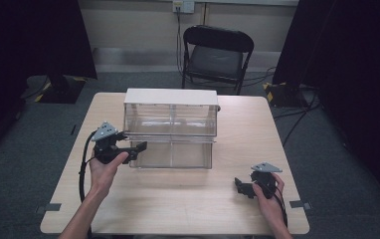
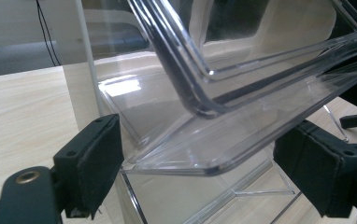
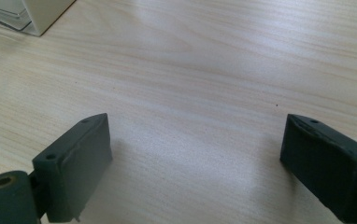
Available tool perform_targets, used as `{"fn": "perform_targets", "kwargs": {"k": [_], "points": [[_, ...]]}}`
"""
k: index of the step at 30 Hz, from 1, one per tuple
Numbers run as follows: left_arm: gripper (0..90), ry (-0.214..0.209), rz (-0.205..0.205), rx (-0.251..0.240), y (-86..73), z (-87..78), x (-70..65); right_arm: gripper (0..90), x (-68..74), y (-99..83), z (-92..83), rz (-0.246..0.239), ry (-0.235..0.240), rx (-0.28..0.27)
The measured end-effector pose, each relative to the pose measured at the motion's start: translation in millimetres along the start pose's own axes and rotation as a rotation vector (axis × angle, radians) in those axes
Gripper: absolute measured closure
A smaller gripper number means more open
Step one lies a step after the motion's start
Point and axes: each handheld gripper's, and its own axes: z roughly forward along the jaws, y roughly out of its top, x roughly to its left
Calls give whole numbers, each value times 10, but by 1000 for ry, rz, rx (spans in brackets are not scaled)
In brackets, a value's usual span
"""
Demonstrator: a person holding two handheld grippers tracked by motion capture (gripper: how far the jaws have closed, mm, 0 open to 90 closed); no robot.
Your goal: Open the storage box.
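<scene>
right tongs [image 3: 195, 163] | jaws wide apart | over bare table [image 3: 204, 70] | cabinet corner [image 3: 32, 14] top left

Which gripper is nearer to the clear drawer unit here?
Left. The left gripper is at the clear drawer unit, jaws open on either side of the lower drawer's front left corner. The right gripper rests open on the table, off to the unit's front right.

1. The middle of the counter [image 1: 188, 199] is blocked by the clear drawer unit [image 1: 170, 129], which stands toward the far edge.
2. The left gripper [image 1: 137, 148] is held at the unit's left front corner; the clear drawer [image 2: 242, 116] lies between its spread fingers [image 2: 92, 163].
3. Bare counter is seen between the right gripper's [image 1: 241, 186] parted fingers [image 3: 76, 163], well apart from the unit.
4. Open counter is left along the near edge between both hands.
</scene>
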Motion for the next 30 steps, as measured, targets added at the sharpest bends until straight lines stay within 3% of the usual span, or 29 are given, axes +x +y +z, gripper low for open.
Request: {"fn": "perform_targets", "kwargs": {"k": [30], "points": [[157,3,11,8,3,9,9,80,0,0,0,0,0,0]]}}
